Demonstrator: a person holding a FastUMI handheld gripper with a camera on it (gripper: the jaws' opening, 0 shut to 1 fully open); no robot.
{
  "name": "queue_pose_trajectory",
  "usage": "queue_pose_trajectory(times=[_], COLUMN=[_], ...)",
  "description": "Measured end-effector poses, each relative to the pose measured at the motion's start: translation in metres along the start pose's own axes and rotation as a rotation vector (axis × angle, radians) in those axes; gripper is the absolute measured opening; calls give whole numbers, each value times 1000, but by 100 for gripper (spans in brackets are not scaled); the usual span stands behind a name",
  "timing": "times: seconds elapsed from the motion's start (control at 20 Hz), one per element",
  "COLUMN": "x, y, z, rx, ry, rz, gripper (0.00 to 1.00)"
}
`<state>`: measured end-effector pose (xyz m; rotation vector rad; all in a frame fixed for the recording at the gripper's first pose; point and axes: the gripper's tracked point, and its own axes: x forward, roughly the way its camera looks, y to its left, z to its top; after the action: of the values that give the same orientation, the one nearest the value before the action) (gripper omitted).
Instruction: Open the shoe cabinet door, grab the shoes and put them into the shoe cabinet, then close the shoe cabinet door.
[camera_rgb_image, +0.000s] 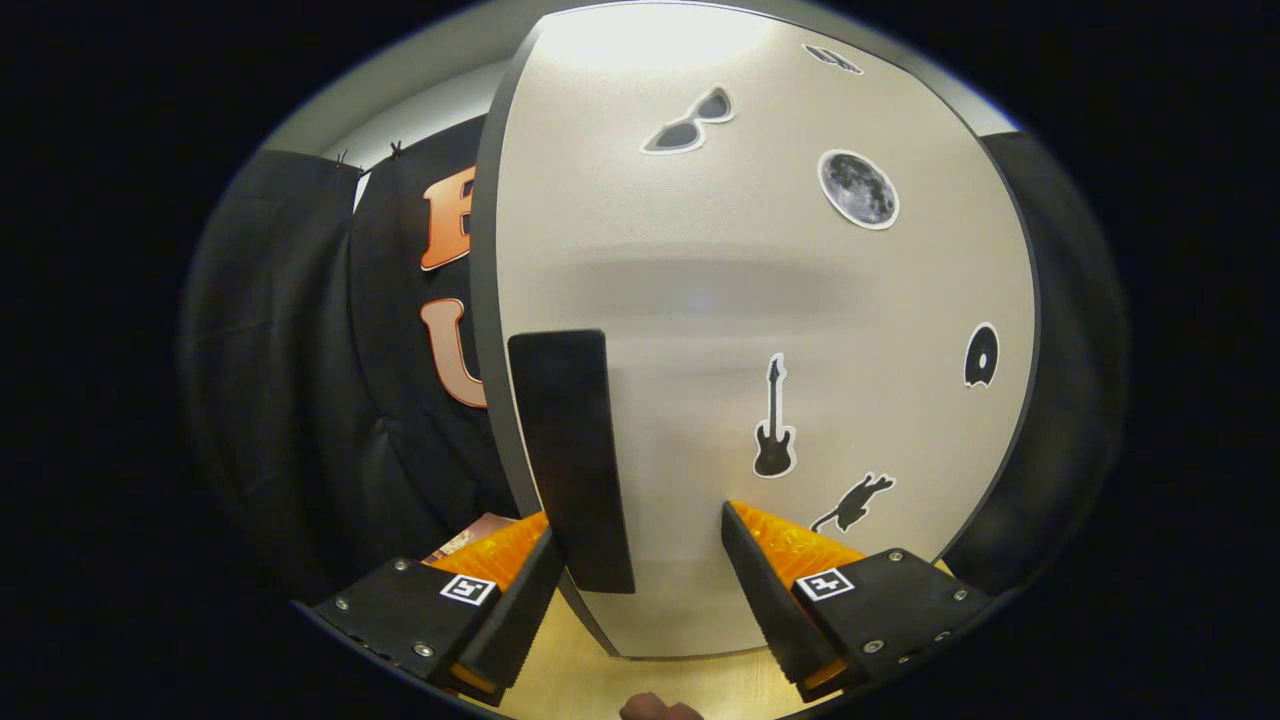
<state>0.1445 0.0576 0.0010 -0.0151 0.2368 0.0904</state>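
Note:
The shoe cabinet door (750, 300) is a pale panel with several black stickers, and it stands close in front of me. A flat black handle (570, 460) sits upright at the door's left edge. My gripper (638, 520) is open, and the handle's lower end lies between the fingers, right against the left finger (520, 610). The right finger (765, 590) stands well apart from the handle, in front of the bare door face. The door's dark left edge shows, and I cannot tell whether the door is ajar. The cabinet's inside is hidden.
Black cloth hangs to the left of the door and beyond its right edge. A light wooden floor (590, 680) runs under the door. Something reddish brown (470, 535) lies low behind the left finger. Part of a hand (655, 710) shows below the fingers.

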Motion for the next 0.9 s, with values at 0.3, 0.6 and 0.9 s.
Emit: queue_pose_trajectory(times=[0.3, 0.6, 0.9], x=[4, 6, -13], y=[-2, -1, 2], z=[3, 2, -1], rx=[-24, -9, 104], ry=[-21, -17, 17], rz=[-55, -66, -47], gripper=[94, 94, 93])
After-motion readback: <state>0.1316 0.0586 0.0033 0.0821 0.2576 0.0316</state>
